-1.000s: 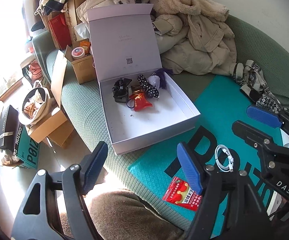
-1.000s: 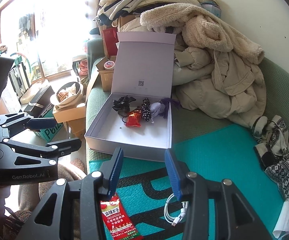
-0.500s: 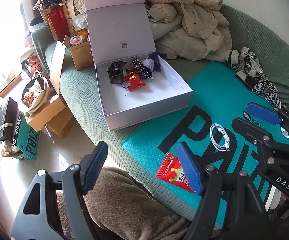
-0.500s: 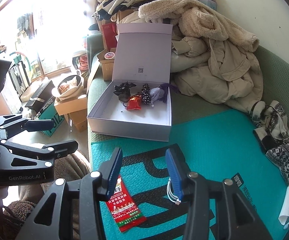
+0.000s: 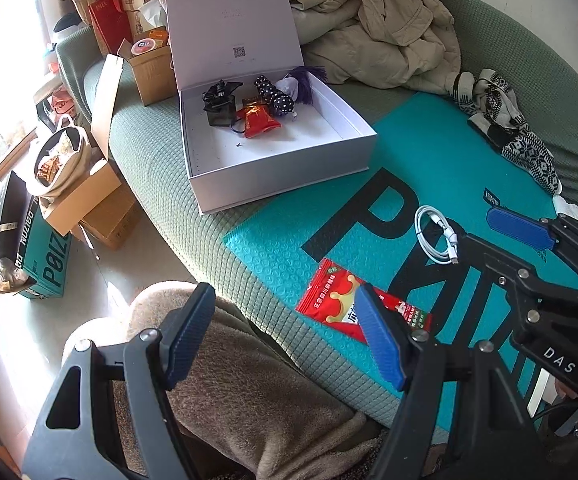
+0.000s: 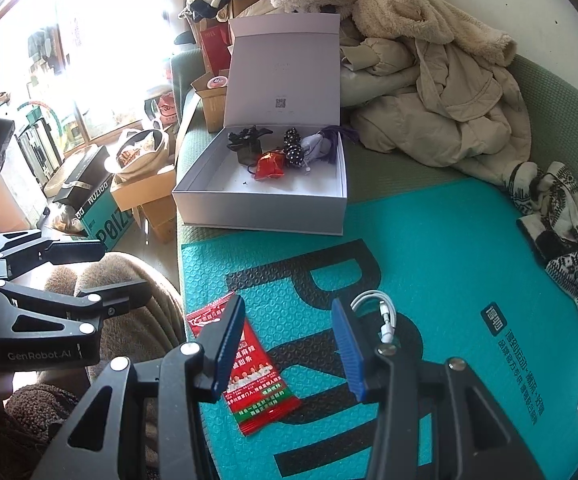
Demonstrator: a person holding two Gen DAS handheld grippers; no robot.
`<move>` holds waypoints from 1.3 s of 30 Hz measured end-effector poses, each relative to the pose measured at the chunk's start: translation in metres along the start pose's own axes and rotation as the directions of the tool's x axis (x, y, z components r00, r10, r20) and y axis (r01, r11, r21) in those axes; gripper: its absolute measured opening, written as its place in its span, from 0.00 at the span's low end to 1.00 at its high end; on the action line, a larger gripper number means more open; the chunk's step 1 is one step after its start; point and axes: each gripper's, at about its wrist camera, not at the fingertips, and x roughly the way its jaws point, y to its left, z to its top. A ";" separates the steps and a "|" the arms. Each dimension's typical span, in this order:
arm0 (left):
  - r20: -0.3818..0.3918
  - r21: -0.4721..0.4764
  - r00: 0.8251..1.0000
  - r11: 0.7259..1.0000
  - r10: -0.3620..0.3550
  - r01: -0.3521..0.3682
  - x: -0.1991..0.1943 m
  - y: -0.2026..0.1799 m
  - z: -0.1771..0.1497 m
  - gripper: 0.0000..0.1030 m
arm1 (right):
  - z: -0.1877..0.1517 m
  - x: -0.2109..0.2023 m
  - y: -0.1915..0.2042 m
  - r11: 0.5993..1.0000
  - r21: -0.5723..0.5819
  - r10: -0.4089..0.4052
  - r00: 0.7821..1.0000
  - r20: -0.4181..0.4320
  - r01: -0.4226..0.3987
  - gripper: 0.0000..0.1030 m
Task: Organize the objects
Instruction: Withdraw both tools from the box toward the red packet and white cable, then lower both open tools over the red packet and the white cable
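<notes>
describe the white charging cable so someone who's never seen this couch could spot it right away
Start at the big teal padded mailer lying on the green couch, in front of the open white box. On its black lettering lies a coiled white charging cable, right of the flat red snack packet. It is the only white, looped thing there.

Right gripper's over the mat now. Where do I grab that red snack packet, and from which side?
The snack packet lies flat on the teal mat, so come straight down with the right gripper, jaws open. It is long and narrow: probably best to pinch across its short width near the middle, where it looks puffier than the crimped ends. The cable lies apart, clear of that approach.
</notes>
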 end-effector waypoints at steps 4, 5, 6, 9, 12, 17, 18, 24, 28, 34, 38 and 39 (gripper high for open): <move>-0.025 -0.002 1.000 1.000 -0.007 0.007 0.011 -0.005 -0.009 0.69 | -0.008 0.008 -0.002 1.000 -0.005 0.000 1.000 -0.019 0.000 0.44; -0.033 -0.002 0.999 1.000 -0.013 0.013 0.015 -0.006 -0.011 0.69 | -0.011 0.010 -0.002 1.000 -0.006 -0.001 1.000 -0.026 0.001 0.44; -0.041 -0.001 0.999 1.000 -0.019 0.019 0.018 -0.008 -0.012 0.68 | -0.012 0.013 -0.003 1.000 -0.006 -0.004 0.999 -0.033 0.004 0.44; -0.058 0.002 0.998 0.999 -0.034 0.034 0.028 -0.012 -0.017 0.68 | -0.019 0.018 -0.006 1.000 -0.001 -0.005 0.999 -0.050 0.005 0.44; -0.076 0.007 0.996 0.999 -0.039 0.039 0.038 -0.016 -0.020 0.69 | -0.024 0.024 -0.009 1.000 0.005 -0.003 0.998 -0.068 0.003 0.44; -0.112 0.001 0.992 0.998 -0.059 0.060 0.055 -0.020 -0.025 0.68 | -0.029 0.034 -0.018 1.000 0.023 -0.003 0.996 -0.093 0.005 0.44; -0.120 0.002 0.991 0.998 -0.064 0.065 0.058 -0.022 -0.026 0.68 | -0.030 0.036 -0.021 1.000 0.029 -0.004 0.995 -0.098 0.007 0.44; -0.156 0.014 0.984 0.996 -0.085 0.088 0.078 -0.032 -0.029 0.68 | -0.036 0.051 -0.038 0.997 0.064 -0.035 0.991 -0.131 0.044 0.49; -0.204 0.013 0.973 0.994 -0.105 0.110 0.096 -0.037 -0.031 0.68 | -0.040 0.057 -0.052 0.993 0.089 -0.060 0.990 -0.129 0.072 0.58; -0.265 -0.034 0.952 0.989 -0.151 0.147 0.125 -0.037 -0.030 0.69 | -0.046 0.073 -0.068 0.987 0.138 -0.065 0.988 -0.141 0.085 0.66; -0.263 -0.061 0.947 0.983 -0.183 0.173 0.136 -0.037 -0.026 0.75 | -0.048 0.083 -0.075 0.983 0.159 -0.068 0.986 -0.151 0.092 0.66; -0.264 -0.061 0.947 0.983 -0.183 0.173 0.138 -0.037 -0.026 0.77 | -0.048 0.085 -0.076 0.982 0.161 -0.071 0.986 -0.152 0.095 0.66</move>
